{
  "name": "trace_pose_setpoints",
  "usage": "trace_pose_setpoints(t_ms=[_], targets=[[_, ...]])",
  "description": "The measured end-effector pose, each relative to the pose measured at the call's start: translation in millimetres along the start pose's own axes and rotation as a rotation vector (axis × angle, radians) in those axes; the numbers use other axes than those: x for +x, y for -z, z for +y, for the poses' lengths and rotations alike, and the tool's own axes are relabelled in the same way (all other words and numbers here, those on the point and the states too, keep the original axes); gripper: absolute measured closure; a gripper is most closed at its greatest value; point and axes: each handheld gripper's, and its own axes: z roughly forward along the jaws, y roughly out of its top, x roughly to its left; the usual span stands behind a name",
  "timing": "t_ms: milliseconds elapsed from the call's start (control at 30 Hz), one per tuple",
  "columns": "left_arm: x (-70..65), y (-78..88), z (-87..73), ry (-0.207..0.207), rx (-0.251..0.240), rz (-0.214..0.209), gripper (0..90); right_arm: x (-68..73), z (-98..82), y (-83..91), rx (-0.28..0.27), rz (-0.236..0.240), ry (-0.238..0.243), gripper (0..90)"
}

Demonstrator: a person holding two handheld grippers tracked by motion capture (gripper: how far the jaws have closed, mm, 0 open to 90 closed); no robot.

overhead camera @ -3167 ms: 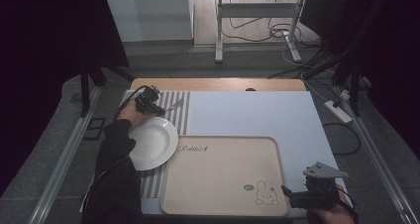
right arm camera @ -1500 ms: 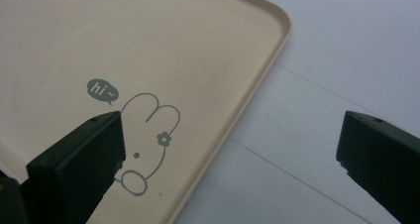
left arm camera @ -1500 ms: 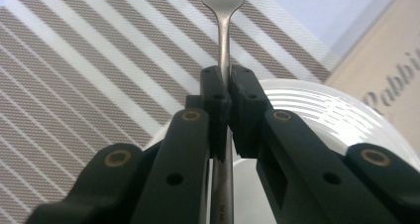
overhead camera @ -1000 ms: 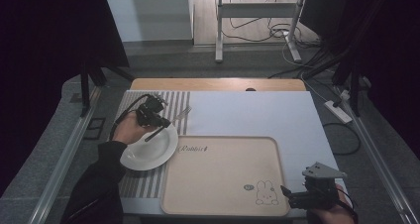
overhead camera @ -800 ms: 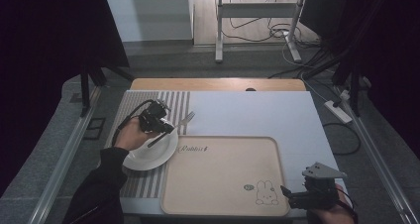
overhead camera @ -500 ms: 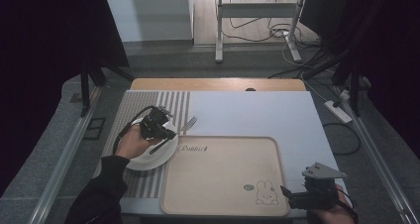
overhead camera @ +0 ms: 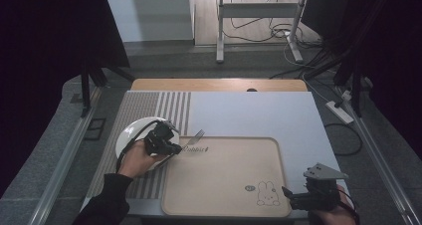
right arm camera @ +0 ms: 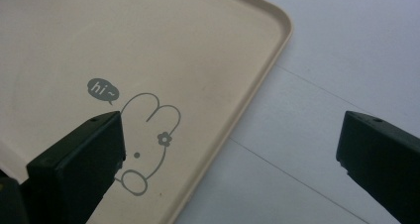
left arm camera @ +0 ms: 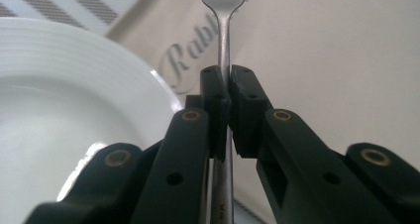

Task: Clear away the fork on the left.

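At the left of the high view, a white plate sits on the striped mat of the desk. Beside it the left claw is clenched on the handle of a metal fork, whose tines point up and right over the top left corner of the beige tray. In the left gripper view the black pads pinch the fork's narrow neck just below the tines. The fork looks light, rigid and smooth, so it may slip or pivot in a two-point pinch; a hold nearer mid-handle would likely steady it. Script on the tray appears to begin "Rabb". At lower right, the right claw hangs released, its jaws wide apart over the tray's corner, where a rabbit drawing says "hi~".
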Motion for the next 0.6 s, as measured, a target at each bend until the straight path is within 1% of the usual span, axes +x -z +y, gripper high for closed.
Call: trace_pose_setpoints(t_ms=[167,233,267,433,600], targets=[[-18.5,-6.0,-1.8,-0.004,0.008,-0.017,85.5,-0.2,-0.1,0.3,-0.003,0.003,0.001,0.0],[-27.0,-9.8,-2.0,-0.006,0.015,-0.030,85.5,0.0,-0.2,0.4,-0.004,0.003,0.001,0.0],[-30.8,-11.5,-2.0,-0.006,0.019,-0.029,85.5,0.0,-0.2,0.5,-0.004,0.004,0.002,0.0],[-47.1,-20.8,-3.8,0.015,0.021,-0.047,85.4,0.4,-0.2,0.7,-0.005,0.001,0.006,0.0],[-61.0,-30.7,-6.1,0.029,0.045,-0.055,85.4,0.8,-0.2,0.6,-0.002,0.005,0.011,0.0]])
